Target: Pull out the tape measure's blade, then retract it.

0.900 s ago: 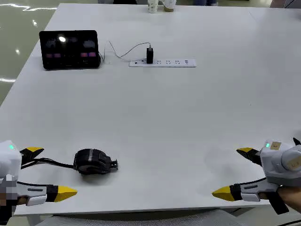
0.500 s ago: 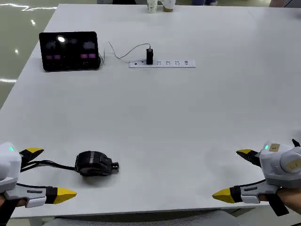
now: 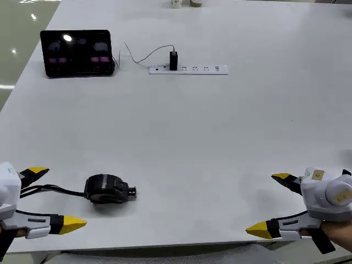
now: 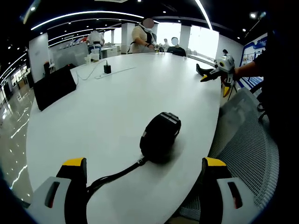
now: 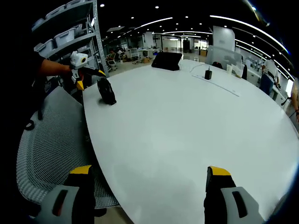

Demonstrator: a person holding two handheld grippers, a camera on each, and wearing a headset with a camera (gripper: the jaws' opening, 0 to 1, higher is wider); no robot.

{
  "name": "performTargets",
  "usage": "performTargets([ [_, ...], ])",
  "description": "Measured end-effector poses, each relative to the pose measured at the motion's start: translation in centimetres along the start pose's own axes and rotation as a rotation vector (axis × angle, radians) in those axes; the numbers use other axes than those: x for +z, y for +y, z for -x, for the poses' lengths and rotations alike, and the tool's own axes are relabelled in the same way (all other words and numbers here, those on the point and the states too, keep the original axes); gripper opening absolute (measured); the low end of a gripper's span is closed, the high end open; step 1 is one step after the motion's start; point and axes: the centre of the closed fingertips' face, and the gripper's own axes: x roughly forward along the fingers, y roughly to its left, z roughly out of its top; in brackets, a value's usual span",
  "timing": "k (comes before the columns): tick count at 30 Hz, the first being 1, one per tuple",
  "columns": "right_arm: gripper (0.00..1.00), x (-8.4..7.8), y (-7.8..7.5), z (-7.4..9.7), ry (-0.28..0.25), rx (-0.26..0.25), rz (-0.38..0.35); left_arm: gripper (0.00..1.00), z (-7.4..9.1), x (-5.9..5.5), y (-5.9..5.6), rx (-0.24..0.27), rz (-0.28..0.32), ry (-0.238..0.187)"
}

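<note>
Currently blade not out. Tape (image 3: 107, 189) lies near the table (image 3: 192, 126) front edge, just ahead of the left gripper (image 3: 55, 198), whose jaws are wide and empty (strap trails between them). Right gripper (image 3: 269, 203) sits well apart, likewise spread and empty. Best to clamp the case squarely with left, then bring right to the hook end.

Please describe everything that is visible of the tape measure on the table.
The tape measure is a small, rounded black case that looks like plastic or rubber. It lies on the white table near the front edge, just ahead of the open left gripper, which does not touch it. The blade looks retracted, and a small dark end piece sticks out on the side away from that gripper. A black cord runs from the case toward the gripper's jaws.
</note>
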Motion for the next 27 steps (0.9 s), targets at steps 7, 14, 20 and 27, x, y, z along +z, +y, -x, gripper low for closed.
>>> performTargets([
  [7,0.99,0.6,-0.1,-0.4,-0.018,0.019,0.041,0.99,-0.1,-0.3,0.3,0.008,-0.081,0.03],
  [14,0.99,1.8,-0.4,-0.9,-0.019,0.03,0.085,0.99,-0.1,1.1,0.3,-0.012,-0.097,0.014],
  [20,0.99,2.7,0.1,-1.5,-0.027,0.045,0.105,0.99,-0.5,1.0,-0.1,-0.061,-0.127,0.038],
  [27,0.99,3.8,0.8,-2.2,-0.028,0.064,0.124,0.99,-1.0,1.4,-0.6,-0.107,-0.162,0.065],
])
